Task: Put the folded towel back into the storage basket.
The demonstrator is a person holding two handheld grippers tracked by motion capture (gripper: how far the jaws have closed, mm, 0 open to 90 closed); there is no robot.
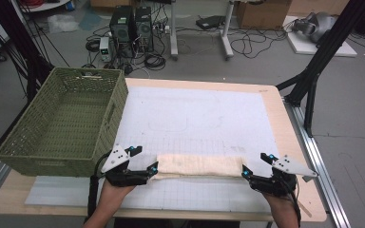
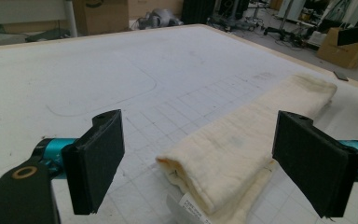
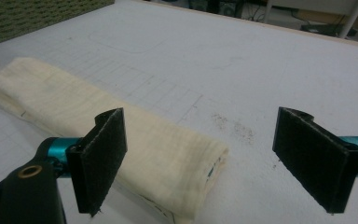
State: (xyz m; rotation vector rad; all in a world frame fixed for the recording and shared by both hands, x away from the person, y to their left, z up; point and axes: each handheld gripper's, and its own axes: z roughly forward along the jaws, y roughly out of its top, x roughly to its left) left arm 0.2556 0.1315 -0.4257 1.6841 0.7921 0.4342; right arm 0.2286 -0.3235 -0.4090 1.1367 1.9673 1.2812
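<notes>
While a person's hands reach in from the near edge in the high view, a folded cream towel lies as a long strip across the front of a white gridded mat, a green woven basket standing at the table's left, apart from it; the left gripper sits at the strip's left end and the right gripper at its right end, each just beside or touching the cloth, though contact cannot be told from above. Seen from the left gripper view, the jaws stand wide apart with nothing between the pads, the towel's near end lying between and just ahead of them; a small white tag peeks from under the fold, its print too small to read. Seen from the right gripper view, the jaws are likewise spread wide and empty, the towel's folded corner lying between them nearer the left pad; a dark-printed label edge shows at the fold, unreadable. Judged by its slump and soft layered edges, the cloth looks light, limp and not slippery, likely to sag or unfold if lifted at one point; pinching all layers at both ends seems the surest hold. No brand or writing can be read anywhere.
</notes>
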